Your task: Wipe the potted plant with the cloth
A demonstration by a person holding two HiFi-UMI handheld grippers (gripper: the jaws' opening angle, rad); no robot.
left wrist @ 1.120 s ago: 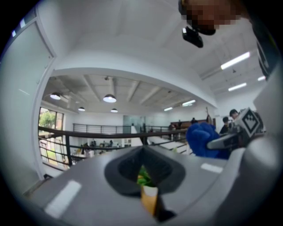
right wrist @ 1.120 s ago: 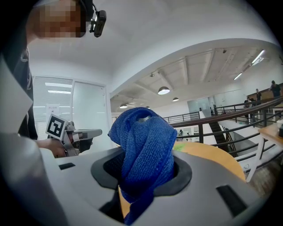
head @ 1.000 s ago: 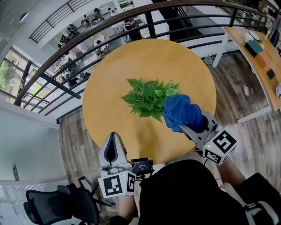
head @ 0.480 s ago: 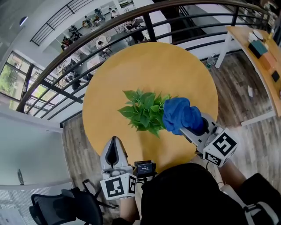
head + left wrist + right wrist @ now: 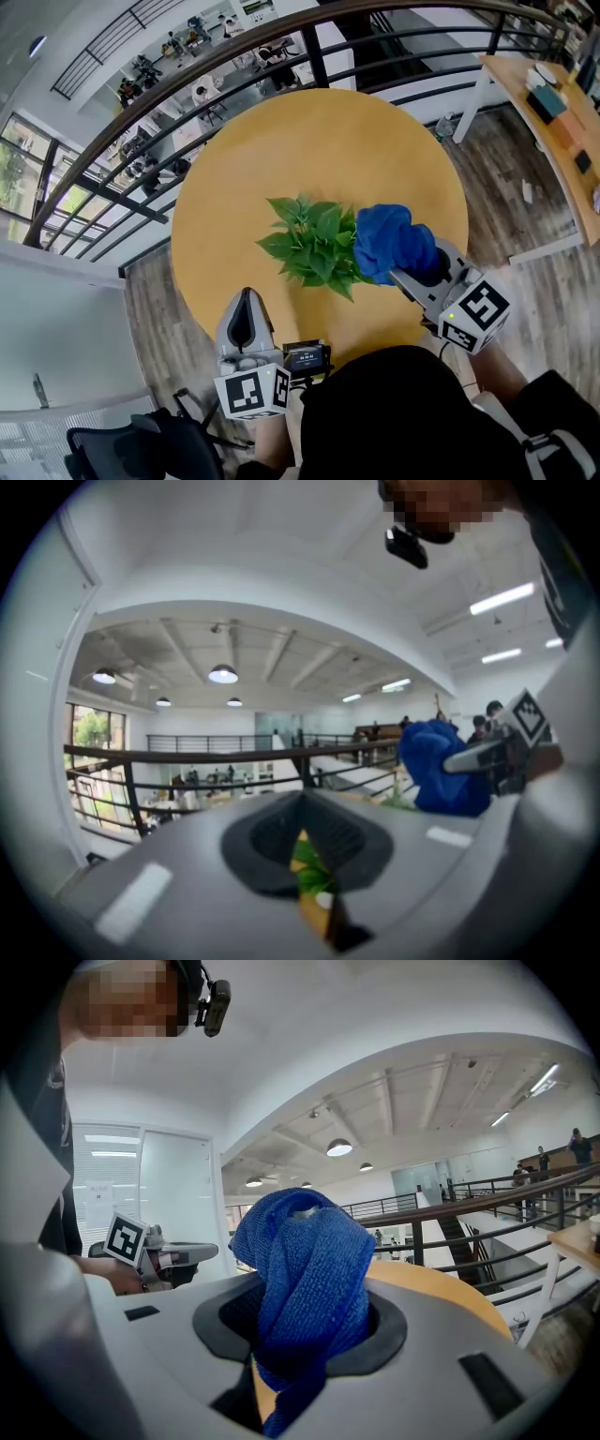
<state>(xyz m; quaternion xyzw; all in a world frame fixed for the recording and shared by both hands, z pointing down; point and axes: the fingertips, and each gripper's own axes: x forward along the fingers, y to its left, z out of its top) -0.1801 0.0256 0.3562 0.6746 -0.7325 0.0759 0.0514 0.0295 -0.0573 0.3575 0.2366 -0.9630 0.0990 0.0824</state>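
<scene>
Blue terry cloth (image 5: 389,239): bunched, clamped in right gripper (image 5: 412,272) jaws beside leafy green potted plant (image 5: 317,248).
Left gripper (image 5: 246,305): jaws closed, empty, held near level.

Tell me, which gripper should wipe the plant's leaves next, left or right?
Probably the right. The right gripper is shut on the blue cloth, which sits beside the potted plant. The left gripper is shut, empty, and farther from the leaves.

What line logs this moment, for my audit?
right tongs: shut on blue terry cloth; cloth at green leafy potted plant; left tongs: shut
</scene>
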